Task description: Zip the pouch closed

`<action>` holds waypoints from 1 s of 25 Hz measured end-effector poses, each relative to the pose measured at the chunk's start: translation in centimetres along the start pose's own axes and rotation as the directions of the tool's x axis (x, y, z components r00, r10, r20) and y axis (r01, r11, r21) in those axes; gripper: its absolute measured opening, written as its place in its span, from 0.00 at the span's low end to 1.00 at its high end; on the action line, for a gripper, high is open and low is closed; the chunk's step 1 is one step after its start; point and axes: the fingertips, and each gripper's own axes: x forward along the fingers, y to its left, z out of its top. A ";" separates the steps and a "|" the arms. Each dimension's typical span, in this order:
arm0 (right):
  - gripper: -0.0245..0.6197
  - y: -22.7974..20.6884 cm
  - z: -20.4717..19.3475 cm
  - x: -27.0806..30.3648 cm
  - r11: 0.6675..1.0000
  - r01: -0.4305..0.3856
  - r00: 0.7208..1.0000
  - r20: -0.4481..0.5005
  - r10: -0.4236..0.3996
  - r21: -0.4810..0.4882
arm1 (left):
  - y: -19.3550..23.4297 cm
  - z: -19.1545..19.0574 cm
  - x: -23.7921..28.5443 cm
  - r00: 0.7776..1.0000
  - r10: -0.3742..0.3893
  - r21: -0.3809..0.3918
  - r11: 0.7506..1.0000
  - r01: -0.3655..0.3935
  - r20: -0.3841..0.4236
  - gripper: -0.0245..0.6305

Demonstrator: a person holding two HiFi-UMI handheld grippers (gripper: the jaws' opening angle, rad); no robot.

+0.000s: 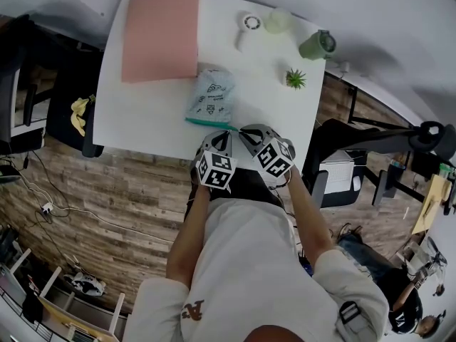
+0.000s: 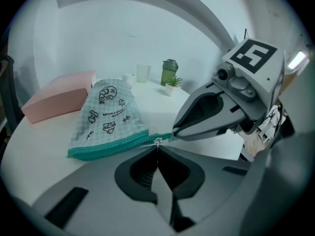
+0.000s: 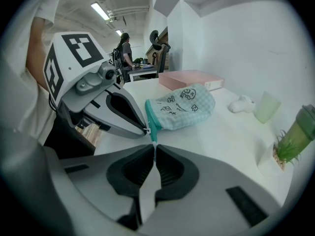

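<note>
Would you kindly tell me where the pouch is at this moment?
In the head view, the pouch lies on the table near its front edge, just right of the pink box.

Counts, placed from pouch [image 1: 212, 97]:
- pouch: one, on one white table [image 1: 142, 112]
- grippers: two, both at its zipper edge: left gripper [image 2: 157, 144], right gripper [image 3: 152, 144]
- pink box [image 1: 160, 34]: one, beside it, left
- potted plant [image 1: 295, 79], green bottle [image 1: 317, 44], pale cup [image 1: 277, 21], small white object [image 1: 249, 26]: one each, beyond it, right
</note>
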 end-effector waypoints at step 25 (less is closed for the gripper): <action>0.06 -1.0 -0.7 -0.3 0.996 0.074 0.996 -0.048 -0.071 0.045 | 3.6 -0.4 -1.1 0.997 0.078 -0.085 0.993 -0.078 0.001 0.03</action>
